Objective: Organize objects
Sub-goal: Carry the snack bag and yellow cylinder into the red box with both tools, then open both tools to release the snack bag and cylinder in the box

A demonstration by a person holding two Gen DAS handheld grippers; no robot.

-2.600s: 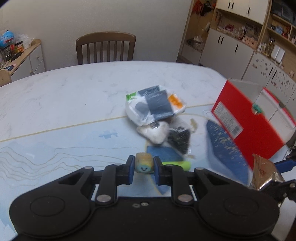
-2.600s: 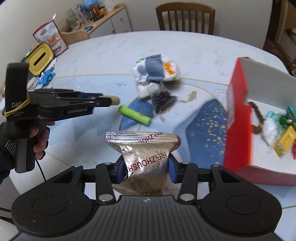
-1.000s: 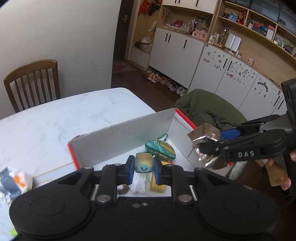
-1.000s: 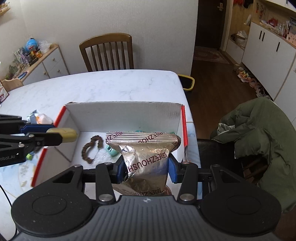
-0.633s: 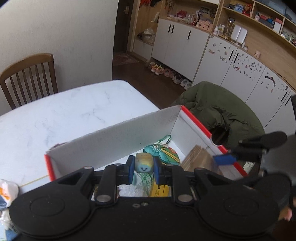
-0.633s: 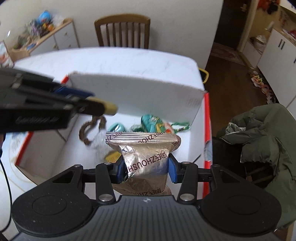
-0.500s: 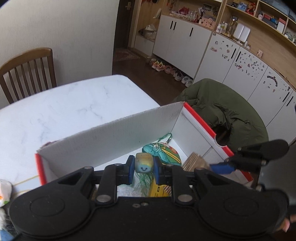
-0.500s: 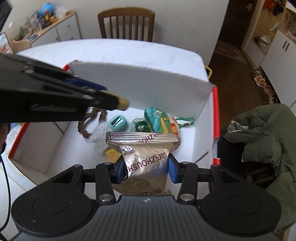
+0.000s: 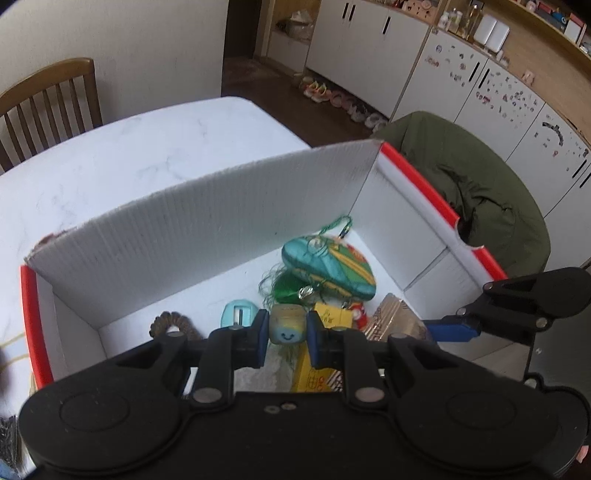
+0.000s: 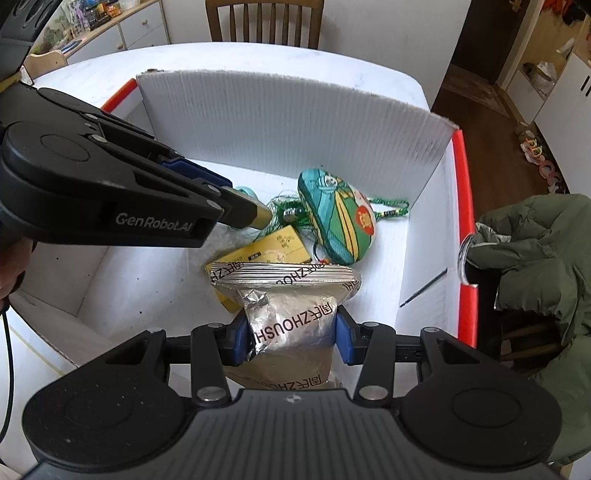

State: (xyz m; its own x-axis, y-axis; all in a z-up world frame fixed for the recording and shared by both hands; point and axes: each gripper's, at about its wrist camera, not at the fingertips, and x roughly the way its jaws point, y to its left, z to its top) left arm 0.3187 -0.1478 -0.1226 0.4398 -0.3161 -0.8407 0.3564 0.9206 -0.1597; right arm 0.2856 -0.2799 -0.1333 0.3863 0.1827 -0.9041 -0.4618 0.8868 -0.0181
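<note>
My left gripper (image 9: 284, 331) is shut on a small cube with a blue smiling face (image 9: 287, 325), held above the inside of the red and white box (image 9: 207, 221). My right gripper (image 10: 288, 336) is shut on a gold foil snack bag (image 10: 288, 295), also low inside the box (image 10: 280, 107). In the right wrist view the left gripper (image 10: 260, 216) reaches in from the left with the cube's edge showing. In the left wrist view the right gripper (image 9: 448, 329) enters from the right with the foil bag (image 9: 395, 319).
In the box lie a teal and green pouch (image 10: 338, 221) with a green cord, a yellow packet (image 10: 266, 251), a light blue clip (image 9: 238, 315) and a brown braided ring (image 9: 170, 325). A green jacket (image 10: 535, 266) hangs on a chair beside the table. A wooden chair (image 10: 264, 20) stands behind.
Both grippers have moved from above the table pile to over the box and dropped lower into it, each still holding its object. In the last half second both sank a little deeper.
</note>
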